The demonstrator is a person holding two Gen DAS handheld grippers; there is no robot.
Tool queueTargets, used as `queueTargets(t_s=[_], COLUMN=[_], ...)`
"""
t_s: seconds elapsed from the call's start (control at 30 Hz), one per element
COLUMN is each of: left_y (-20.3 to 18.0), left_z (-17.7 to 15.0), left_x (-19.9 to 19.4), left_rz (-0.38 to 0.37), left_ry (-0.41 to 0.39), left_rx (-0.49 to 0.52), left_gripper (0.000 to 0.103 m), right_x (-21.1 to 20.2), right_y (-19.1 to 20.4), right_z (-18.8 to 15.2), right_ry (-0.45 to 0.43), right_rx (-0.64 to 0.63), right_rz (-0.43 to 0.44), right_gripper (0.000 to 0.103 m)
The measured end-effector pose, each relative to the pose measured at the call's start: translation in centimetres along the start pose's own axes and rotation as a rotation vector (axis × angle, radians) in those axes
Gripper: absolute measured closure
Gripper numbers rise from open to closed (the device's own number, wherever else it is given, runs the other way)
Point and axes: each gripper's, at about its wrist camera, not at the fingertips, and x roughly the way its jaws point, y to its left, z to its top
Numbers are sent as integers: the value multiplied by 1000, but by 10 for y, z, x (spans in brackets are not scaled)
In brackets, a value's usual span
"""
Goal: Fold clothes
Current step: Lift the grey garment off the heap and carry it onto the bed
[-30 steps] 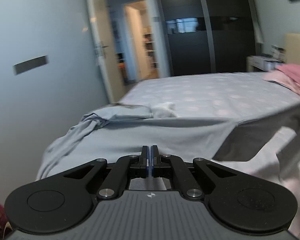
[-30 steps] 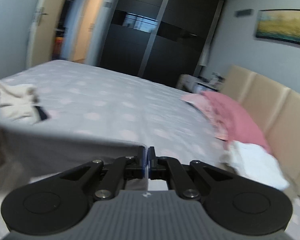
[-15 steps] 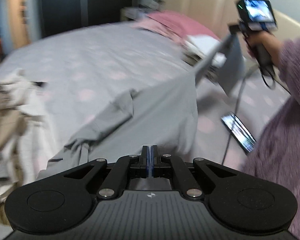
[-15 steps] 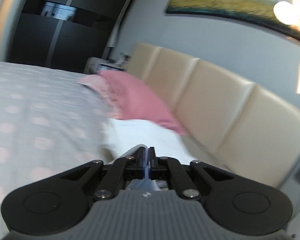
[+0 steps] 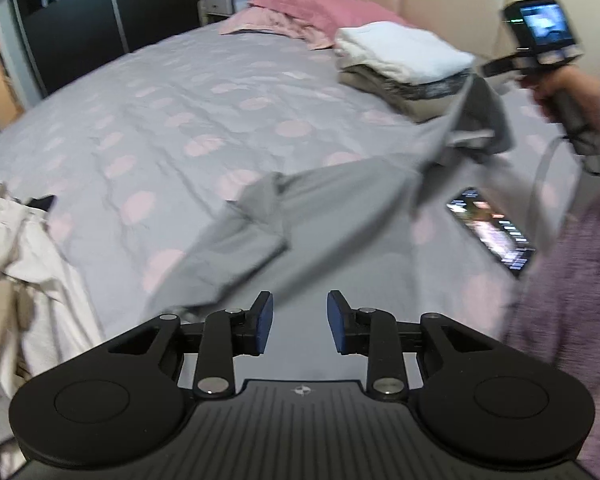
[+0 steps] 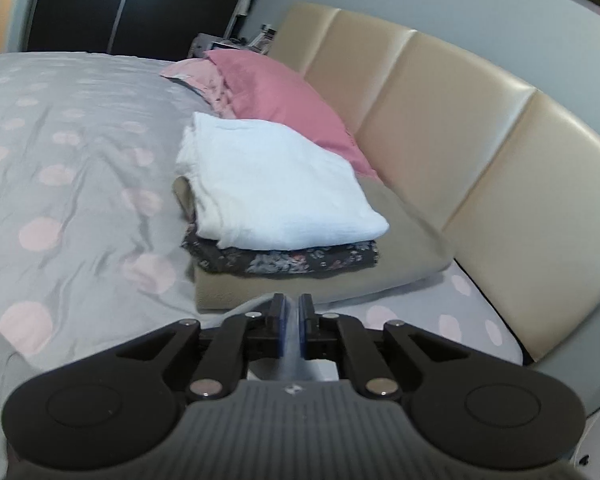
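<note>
A grey shirt (image 5: pixel 332 200) lies stretched across the dotted bedspread (image 5: pixel 188 92), one sleeve bunched at the near left. Its far corner is lifted towards the headboard, where my right gripper (image 5: pixel 485 70), held in a person's hand, has it. In the right wrist view the right gripper (image 6: pixel 290 305) has its jaws just starting to open, with grey cloth (image 6: pixel 291 344) still filling the narrow gap. My left gripper (image 5: pixel 296 312) is opening, its blue pads wide apart over the shirt's near edge with nothing between them.
A folded stack (image 6: pixel 276 184), white on top, floral and beige below, sits by the padded headboard (image 6: pixel 440 120) next to pink pillows (image 6: pixel 276 92). A lit phone (image 5: pixel 492 232) lies on the bed at the right. Unfolded pale clothes (image 5: pixel 20 248) are heaped at the left.
My left gripper opened and let go of the shirt, which now lies on the bed. Both views swung towards the headboard. The right jaws parted slightly.
</note>
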Motion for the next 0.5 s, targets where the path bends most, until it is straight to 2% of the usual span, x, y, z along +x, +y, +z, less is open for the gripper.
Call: queueTargets(t_s=[0.03, 0.1, 0.13, 0.23, 0.37, 0.5], left_y=[3, 10, 14, 18, 17, 16], left_z=[2, 6, 6, 6, 0, -7], left_x=[5, 15, 20, 37, 62, 88], left_rz=[21, 51, 64, 117, 192, 185], left_ry=[4, 12, 16, 13, 0, 25], left_rx=[-2, -7, -7, 46, 163, 200], left_gripper=[74, 69, 64, 61, 57, 56], right_x=[-1, -1, -1, -1, 2, 3], right_y=[1, 2, 2, 3, 18, 50], right_z=[0, 0, -1, -1, -2, -6], right_ry=[-11, -34, -45, -59, -46, -36], right_rx=[-8, 0, 9, 44, 30, -61], right_rz=[6, 28, 43, 103, 183, 220], right_gripper=[90, 72, 68, 64, 52, 49])
